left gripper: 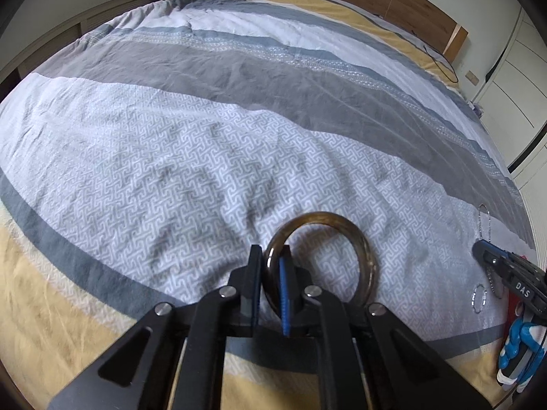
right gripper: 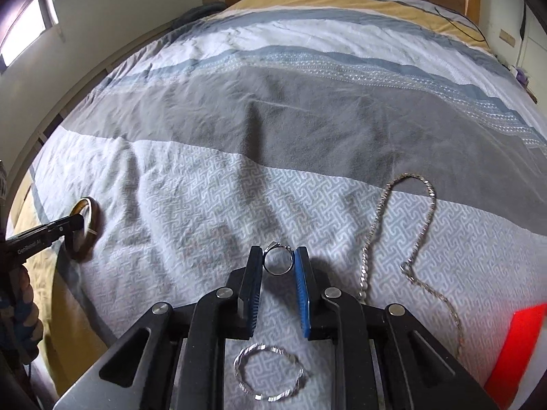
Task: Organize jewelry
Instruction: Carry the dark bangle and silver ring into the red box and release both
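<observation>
Now left gripper (left gripper: 270,256) clamped on rim of brown translucent round bangle (left gripper: 342,225), tilted up off grey-patterned striped bedspread (left gripper: 171,171). Right gripper (right gripper: 278,256) pinched on small silver ring (right gripper: 278,260) above same bedspread; twisted silver bracelet (right gripper: 268,372) and silver chain necklace (right gripper: 403,225) lying flat nearby.

Both hand-held grippers angled downward, left (left gripper: 272,256) and right (right gripper: 278,256), jaws clamped.

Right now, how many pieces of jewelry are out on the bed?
4. A brown bangle in the left hand-held gripper, a small silver ring in the right hand-held gripper, a twisted silver bracelet below it, and a silver chain alongside. More may be hidden.
</observation>
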Motion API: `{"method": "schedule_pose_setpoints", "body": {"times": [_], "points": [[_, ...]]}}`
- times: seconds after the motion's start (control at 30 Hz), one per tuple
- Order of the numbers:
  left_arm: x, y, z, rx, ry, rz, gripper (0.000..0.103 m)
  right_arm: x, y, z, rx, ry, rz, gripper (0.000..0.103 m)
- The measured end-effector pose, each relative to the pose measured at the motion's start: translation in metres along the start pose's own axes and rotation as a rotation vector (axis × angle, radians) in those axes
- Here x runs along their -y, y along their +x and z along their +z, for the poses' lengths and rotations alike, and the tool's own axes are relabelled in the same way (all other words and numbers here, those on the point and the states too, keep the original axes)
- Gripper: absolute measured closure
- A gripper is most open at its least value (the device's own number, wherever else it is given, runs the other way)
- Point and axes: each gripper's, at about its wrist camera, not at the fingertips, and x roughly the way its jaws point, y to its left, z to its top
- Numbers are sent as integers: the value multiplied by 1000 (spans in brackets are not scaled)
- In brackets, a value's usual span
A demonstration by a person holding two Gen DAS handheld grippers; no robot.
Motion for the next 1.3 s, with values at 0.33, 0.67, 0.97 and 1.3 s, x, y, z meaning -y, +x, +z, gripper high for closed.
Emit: {"method": "schedule_pose_setpoints", "body": {"times": [0.33, 0.67, 0.97, 1.3], "points": [[26, -68, -7, 61, 51, -6, 95, 6, -100, -17, 108, 5, -9, 84], [100, -131, -27, 104, 155, -97, 95, 49, -198, -65, 183, 69, -99, 84], [221, -135, -55, 74, 299, -220, 95, 132, -249, -121, 191, 169, -206, 84], [366, -82, -92, -18, 486, -315, 95, 217, -231, -143, 163, 248, -246, 84]]}}
